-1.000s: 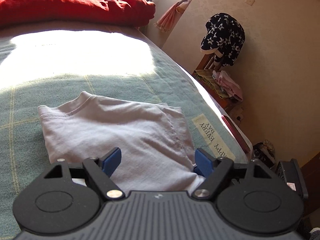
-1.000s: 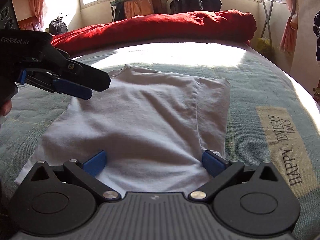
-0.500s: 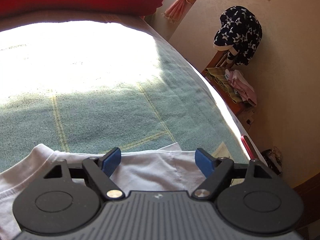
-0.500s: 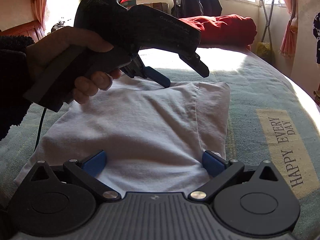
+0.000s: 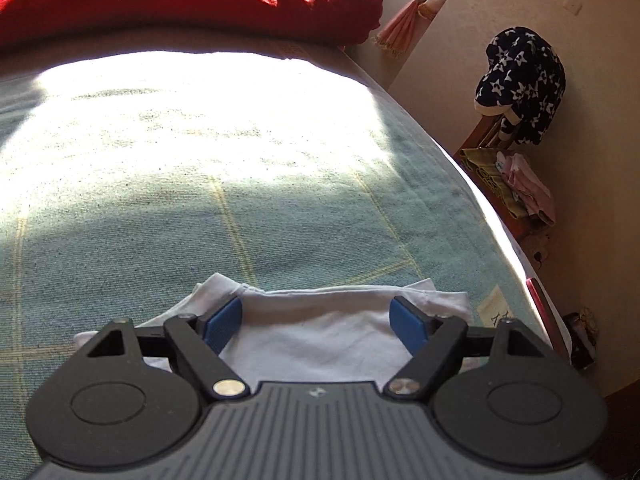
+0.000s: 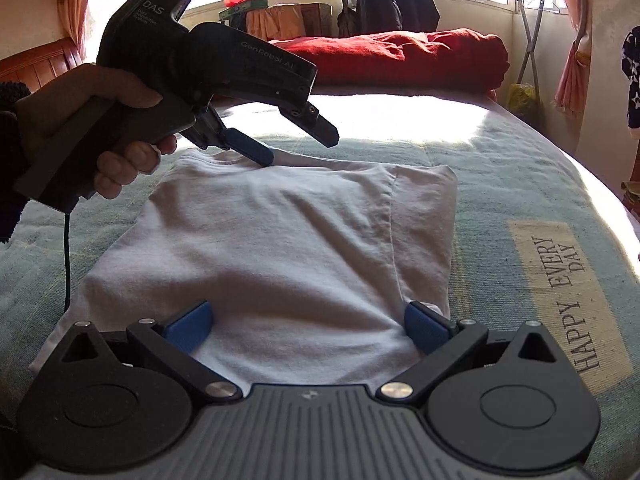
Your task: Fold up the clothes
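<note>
Found white T-shirt (image 6: pixel 280 248) part-folded on bed (image 6: pixel 520 184), sleeve tucked, lengthwise fold outstanding; left gripper (image 6: pixel 298 146) at collar, right gripper (image 6: pixel 308 326) at hem, both wide open, empty.

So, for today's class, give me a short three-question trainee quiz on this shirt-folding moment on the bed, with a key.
1. True or false: the left gripper has its jaws closed on the white T-shirt.
2. Which end of the T-shirt is the left gripper at? A) the collar end B) the hem nearest the right gripper C) off the shirt
3. Fill in: the label on the blanket reads HAPPY EVERY ___.

Key: 1 false, the jaws stand open over the cloth; 2 A; 3 DAY.
</note>
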A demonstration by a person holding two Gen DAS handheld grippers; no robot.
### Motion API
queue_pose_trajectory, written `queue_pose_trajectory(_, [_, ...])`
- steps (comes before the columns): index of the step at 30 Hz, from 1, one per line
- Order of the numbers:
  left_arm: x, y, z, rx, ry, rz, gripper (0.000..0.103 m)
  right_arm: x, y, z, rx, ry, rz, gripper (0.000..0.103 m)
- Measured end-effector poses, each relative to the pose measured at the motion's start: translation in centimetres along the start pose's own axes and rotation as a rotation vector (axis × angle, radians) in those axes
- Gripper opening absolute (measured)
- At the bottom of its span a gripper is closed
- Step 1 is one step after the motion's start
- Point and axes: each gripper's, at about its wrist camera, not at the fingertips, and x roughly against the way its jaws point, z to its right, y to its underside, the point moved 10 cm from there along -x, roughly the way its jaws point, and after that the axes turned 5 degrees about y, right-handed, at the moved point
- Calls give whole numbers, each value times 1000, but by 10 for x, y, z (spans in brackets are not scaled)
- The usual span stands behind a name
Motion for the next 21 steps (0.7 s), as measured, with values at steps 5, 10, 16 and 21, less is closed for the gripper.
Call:
queue_pose_trajectory(5, [44, 13, 26, -93, 38, 19, 81, 13, -6, 3, -51, -17, 4, 103])
queue_pose_trajectory(10, [68, 47, 36, -104, 102, 10, 84, 24, -19, -7, -64, -67, 46, 103])
queue_pose_trajectory(16, [41, 61, -9, 19, 86, 9, 83, 16, -25, -35, -8, -114, 41, 103])
queue_pose_trajectory(21, [47, 55, -9, 48, 118, 31, 83, 14, -27, -53, 32, -154, 60, 103])
